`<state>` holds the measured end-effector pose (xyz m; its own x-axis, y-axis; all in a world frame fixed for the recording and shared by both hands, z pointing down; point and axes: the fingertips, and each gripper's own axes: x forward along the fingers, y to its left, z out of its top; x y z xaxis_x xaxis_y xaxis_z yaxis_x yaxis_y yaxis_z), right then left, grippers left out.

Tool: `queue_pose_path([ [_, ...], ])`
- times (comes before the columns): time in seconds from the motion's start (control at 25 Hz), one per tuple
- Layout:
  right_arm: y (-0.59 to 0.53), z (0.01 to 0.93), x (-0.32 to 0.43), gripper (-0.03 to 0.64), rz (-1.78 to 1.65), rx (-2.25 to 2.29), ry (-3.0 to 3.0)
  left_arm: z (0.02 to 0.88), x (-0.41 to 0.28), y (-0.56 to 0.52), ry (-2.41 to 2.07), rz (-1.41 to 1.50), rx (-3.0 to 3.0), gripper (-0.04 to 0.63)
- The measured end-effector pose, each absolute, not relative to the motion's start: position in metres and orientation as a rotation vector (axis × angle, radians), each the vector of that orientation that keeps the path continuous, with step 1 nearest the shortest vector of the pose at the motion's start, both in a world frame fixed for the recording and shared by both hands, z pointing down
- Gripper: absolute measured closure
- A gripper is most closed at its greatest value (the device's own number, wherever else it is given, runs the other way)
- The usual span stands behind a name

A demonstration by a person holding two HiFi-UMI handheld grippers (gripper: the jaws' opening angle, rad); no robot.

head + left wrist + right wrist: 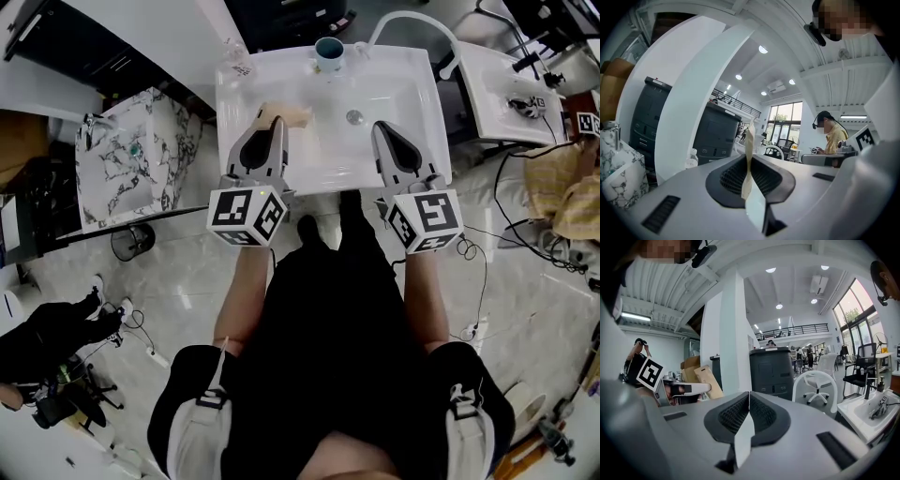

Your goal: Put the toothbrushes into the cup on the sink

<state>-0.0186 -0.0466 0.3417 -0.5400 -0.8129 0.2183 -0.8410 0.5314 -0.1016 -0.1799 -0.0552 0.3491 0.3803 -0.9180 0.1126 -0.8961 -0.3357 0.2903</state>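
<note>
The left gripper (pixel 271 124) is squeezing a thin toothbrush (pixel 749 150), likely light and stiff, by its handle above the sink (pixel 422 94), the right gripper (pixel 387 127) is clenching on nothing, and the cup (pixel 329 52) is sitting at the sink's back edge.

This looks like a large open lab or test hall, not a home. At the head view's top centre a white washbasin (pixel 412 103) stands free on a marble-look floor (pixel 187 291), with cables (pixel 473 253) trailing at the right. The right gripper view shows an office chair (pixel 816 383) right of centre, tall windows (pixel 855 310) at upper right, a mezzanine railing (pixel 792 330), and mid-frame what may be a dark machine (pixel 771 371).
</note>
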Motion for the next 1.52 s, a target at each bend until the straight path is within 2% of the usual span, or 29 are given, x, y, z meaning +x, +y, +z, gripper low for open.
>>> queue_pose_path([
  [0.84, -0.158, 0.351, 0.003, 0.586, 0.34, 1.164, -2.759, 0.343, -0.143, -0.133, -1.804, -0.053, 2.24, 0.557],
  [1.52, -0.195, 0.396, 0.02, 0.586, 0.468, 0.948, -2.783, 0.384, -0.107, -0.155, -1.872, -0.008, 2.089, 0.557],
])
